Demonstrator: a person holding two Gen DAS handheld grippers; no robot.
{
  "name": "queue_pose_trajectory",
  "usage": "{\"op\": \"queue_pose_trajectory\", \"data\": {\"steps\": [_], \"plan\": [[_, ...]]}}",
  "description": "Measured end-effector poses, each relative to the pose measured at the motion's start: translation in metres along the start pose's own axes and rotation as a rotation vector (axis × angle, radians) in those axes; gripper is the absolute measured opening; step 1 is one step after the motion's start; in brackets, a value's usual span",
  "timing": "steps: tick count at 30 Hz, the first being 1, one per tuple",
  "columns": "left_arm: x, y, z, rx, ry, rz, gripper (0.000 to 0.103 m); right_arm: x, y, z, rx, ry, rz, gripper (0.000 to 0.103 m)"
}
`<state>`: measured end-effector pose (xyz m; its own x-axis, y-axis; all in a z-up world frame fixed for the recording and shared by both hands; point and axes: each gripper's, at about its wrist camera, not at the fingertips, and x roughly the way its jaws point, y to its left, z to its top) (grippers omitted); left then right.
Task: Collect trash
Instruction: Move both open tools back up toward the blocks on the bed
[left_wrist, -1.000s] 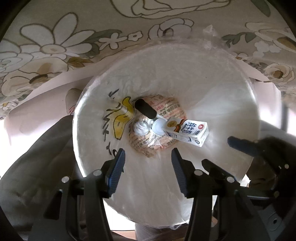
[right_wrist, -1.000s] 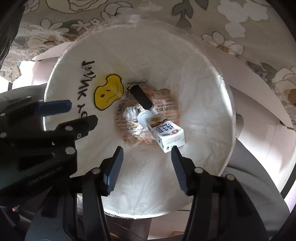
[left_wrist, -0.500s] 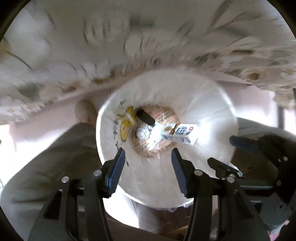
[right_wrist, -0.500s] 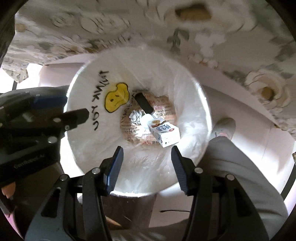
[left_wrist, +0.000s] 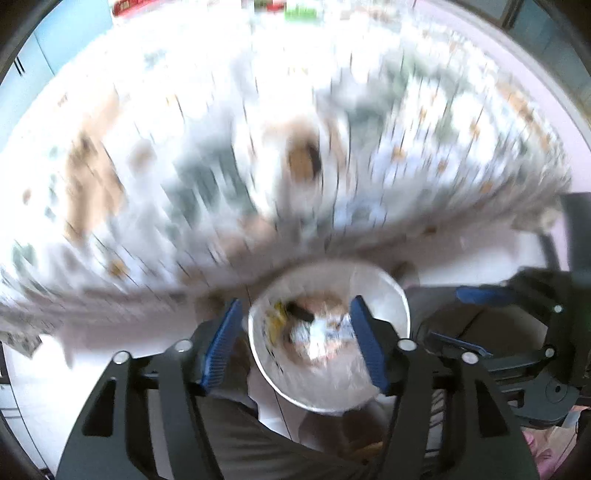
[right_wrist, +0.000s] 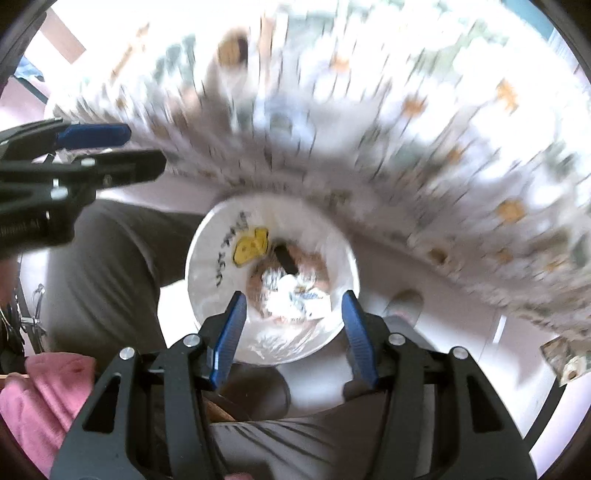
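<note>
With our left gripper (left_wrist: 293, 341) opening on nothing and our right gripper (right_wrist: 291, 334) apart and empty above the lined trash bin (right_wrist: 207, 258), we should scan the table's near edge (right_wrist: 369, 206) for remaining trash.

Both views look steeply down along their own blue-padded fingers, from well above the floor. The left wrist view faces the white bin (left_wrist: 328, 347) at lower centre of the frame, seen between its fingers, with the blurred flowered tablecloth (left_wrist: 258, 147) filling the upper half. The right wrist view looks down on the same bin (right_wrist: 271, 288) at centre, the tablecloth (right_wrist: 406, 129) sweeping across its upper right. Each camera catches the other tool: the right gripper (left_wrist: 469, 314) at the right edge of the left view, the left gripper (right_wrist: 122, 151) at the upper left of the right view. Both share the bin, cloth and pale floor
</note>
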<state>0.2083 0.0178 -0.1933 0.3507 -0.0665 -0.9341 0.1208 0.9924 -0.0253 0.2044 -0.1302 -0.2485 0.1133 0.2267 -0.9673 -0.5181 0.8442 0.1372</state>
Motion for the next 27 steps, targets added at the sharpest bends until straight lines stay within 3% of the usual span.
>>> {"op": "queue_pose_trajectory", "data": {"steps": [6, 9, 13, 27], "plan": [[-0.058, 0.003, 0.039, 0.034, -0.124, 0.052, 0.077, -0.069, -0.01, 0.025, -0.038, -0.142, -0.053, 0.064], [-0.073, 0.007, 0.058, 0.027, -0.151, 0.05, 0.081, -0.099, -0.015, 0.039, -0.056, -0.206, -0.085, 0.071], [-0.092, 0.004, 0.087, 0.041, -0.206, 0.103, 0.085, -0.13, -0.019, 0.059, -0.075, -0.283, -0.127, 0.076], [-0.093, 0.041, 0.23, 0.0, -0.236, 0.147, 0.089, -0.148, -0.04, 0.15, -0.113, -0.343, -0.137, 0.076]]}}
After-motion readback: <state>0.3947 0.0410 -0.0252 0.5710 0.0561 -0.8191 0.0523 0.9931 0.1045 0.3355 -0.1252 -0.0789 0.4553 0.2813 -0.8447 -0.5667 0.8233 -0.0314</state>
